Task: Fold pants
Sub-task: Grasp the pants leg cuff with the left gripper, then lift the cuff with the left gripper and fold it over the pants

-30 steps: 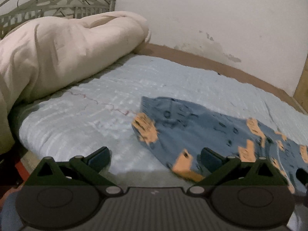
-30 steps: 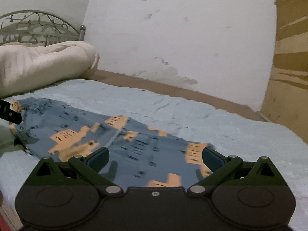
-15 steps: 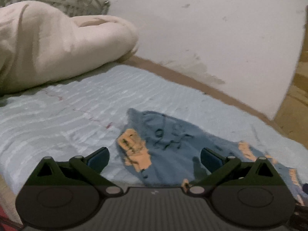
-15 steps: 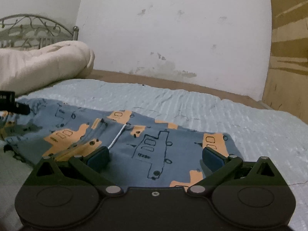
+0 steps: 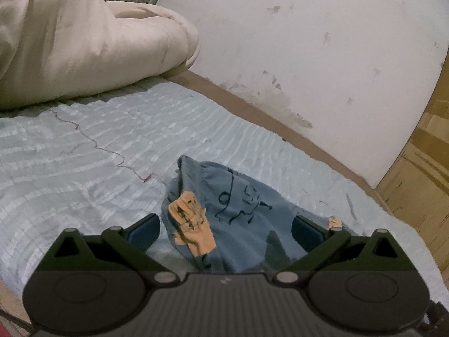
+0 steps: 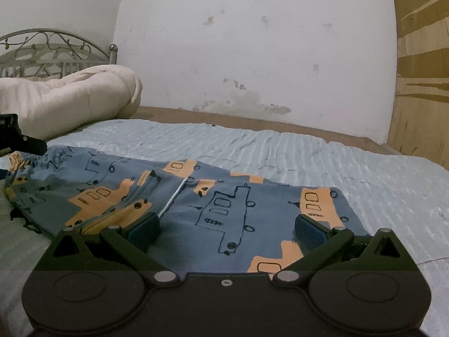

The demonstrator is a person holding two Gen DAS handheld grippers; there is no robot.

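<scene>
Blue pants (image 6: 196,196) with orange patches and drawn vehicles lie spread on the light blue bed sheet (image 6: 280,146). My right gripper (image 6: 227,230) is open, low over the near edge of the pants, one finger on each side of a leg end. In the left wrist view the bunched waist end of the pants (image 5: 224,210) lies between the fingers of my open left gripper (image 5: 224,233). The left gripper also shows at the far left of the right wrist view (image 6: 16,140), by the waistband.
A cream duvet (image 5: 84,36) is piled at the head of the bed in front of a metal headboard (image 6: 56,50). A white wall (image 6: 252,42) runs along the far side. A wooden panel (image 6: 421,70) stands at the right. A red thread (image 5: 95,146) lies on the sheet.
Both grippers have moved closer to the pants and lower. The waist end now lies bunched between the left fingers; the right gripper sits over the leg end. Both stay open.
</scene>
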